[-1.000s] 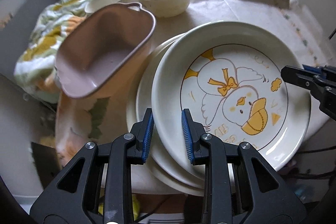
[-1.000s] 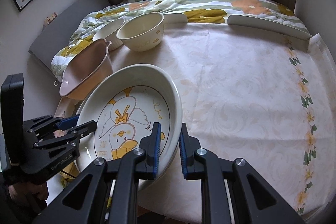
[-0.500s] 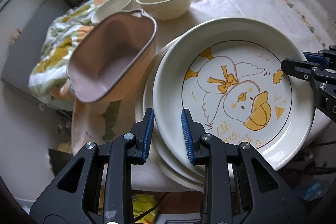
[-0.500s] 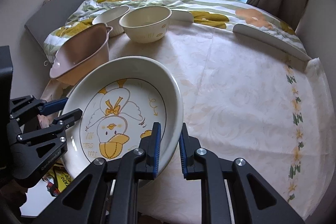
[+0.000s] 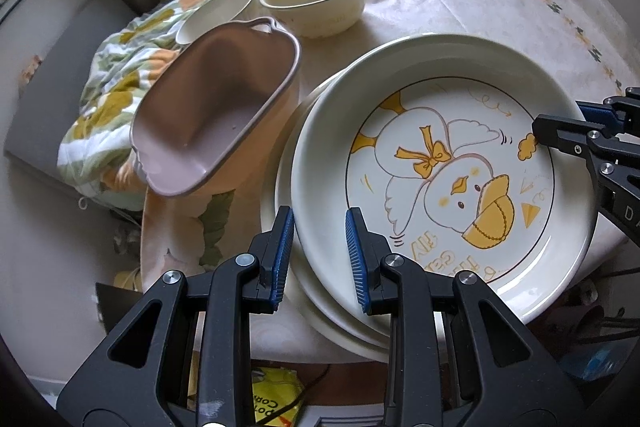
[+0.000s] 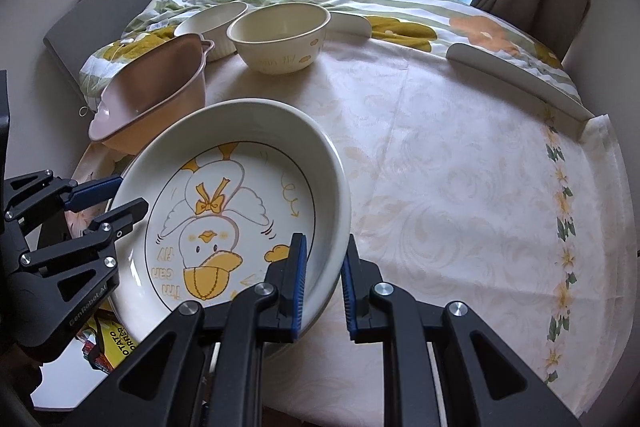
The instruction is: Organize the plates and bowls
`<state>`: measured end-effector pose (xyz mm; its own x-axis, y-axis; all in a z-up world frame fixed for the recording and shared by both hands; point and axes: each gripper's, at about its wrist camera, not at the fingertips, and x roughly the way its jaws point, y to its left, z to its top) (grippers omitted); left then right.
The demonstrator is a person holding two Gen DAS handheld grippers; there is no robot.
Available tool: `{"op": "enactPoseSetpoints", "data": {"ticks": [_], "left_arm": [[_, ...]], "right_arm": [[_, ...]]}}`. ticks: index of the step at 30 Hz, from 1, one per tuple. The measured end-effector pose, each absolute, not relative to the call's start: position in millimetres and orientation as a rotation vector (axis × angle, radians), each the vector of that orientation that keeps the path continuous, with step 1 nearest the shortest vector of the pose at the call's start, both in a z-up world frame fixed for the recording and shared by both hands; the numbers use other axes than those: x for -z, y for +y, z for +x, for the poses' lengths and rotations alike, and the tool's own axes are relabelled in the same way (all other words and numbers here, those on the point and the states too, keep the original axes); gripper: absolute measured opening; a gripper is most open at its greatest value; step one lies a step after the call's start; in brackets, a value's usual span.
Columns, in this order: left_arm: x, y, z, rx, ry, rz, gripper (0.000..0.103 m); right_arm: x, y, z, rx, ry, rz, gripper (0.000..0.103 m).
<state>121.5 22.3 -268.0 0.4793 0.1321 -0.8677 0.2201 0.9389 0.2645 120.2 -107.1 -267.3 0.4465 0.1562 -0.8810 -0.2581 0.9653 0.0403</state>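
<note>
with the left gripper (image 5: 319, 257) and right gripper (image 6: 323, 281) jaws each pinching opposite rims of the duck plate (image 5: 444, 171) held over stacked plates (image 5: 288, 255) at the counter (image 6: 460, 187) edge, uneven tilting could knock the pink dish (image 5: 216, 115).

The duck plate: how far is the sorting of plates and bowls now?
Little looks done: at least one plain plate lies under the duck plate. In hand: the left gripper and right gripper each clamp the duck plate's rim on opposite sides. Left: the pink dish, cream bowl and small white bowl stand separately.
</note>
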Motion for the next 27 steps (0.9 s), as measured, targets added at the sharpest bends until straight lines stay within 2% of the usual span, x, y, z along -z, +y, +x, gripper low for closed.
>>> {"op": "enactPoseSetpoints", "data": {"ticks": [14, 22, 23, 24, 25, 26, 27], "left_arm": [[266.5, 27.2, 124.7, 0.024, 1.088, 0.344, 0.024], [272.2, 17.1, 128.6, -0.030, 1.110, 0.395, 0.026], [272.7, 15.6, 128.9, -0.036, 1.113, 0.401, 0.030], [273.5, 13.6, 129.6, -0.029, 1.122, 0.400, 0.035], [275.0, 11.6, 130.4, -0.015, 1.137, 0.392, 0.053], [273.9, 9.6, 130.2, -0.016, 1.135, 0.377, 0.073], [271.7, 8.3, 128.7, -0.021, 1.123, 0.370, 0.080]], "right_arm": [[267.9, -105.3, 118.9, -0.260, 1.084, -0.095, 0.015], [267.3, -121.7, 118.9, -0.278, 1.097, 0.038, 0.016], [267.2, -124.9, 118.4, -0.276, 1.098, 0.050, 0.018], [267.0, -127.5, 118.3, -0.278, 1.100, 0.058, 0.026], [266.0, -131.1, 117.8, -0.280, 1.099, 0.069, 0.038], [264.0, -135.6, 117.0, -0.284, 1.094, 0.084, 0.045], [261.8, -140.1, 116.6, -0.292, 1.091, 0.098, 0.051]]}}
